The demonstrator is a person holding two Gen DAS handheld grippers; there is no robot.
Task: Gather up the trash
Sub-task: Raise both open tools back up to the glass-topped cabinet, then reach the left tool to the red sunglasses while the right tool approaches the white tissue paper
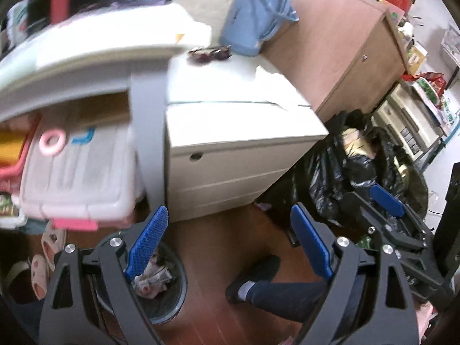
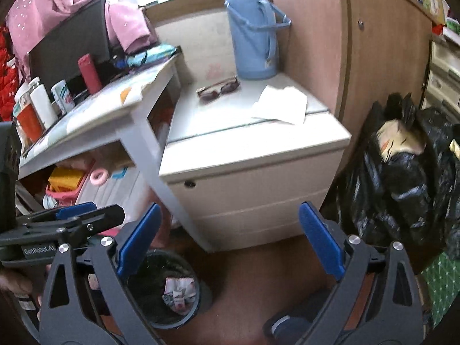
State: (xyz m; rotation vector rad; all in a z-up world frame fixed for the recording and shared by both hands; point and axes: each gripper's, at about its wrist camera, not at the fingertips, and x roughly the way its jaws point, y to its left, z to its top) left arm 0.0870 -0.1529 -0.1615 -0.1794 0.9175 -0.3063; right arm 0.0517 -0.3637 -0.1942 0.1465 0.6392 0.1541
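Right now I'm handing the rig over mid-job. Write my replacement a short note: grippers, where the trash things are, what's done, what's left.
Left gripper: open, nothing between the fingers.
Right gripper: open, also empty.
Small bin on the floor by the white cabinet already has crumpled wrappers in it.
Full black trash bag stands to the right of the cabinet.
On the cabinet top: loose white paper, probably the next trash to collect. The sunglasses and blue thermos there look like keepers.
Left: pick up the paper and drop it in the bin; then check the cluttered desk.
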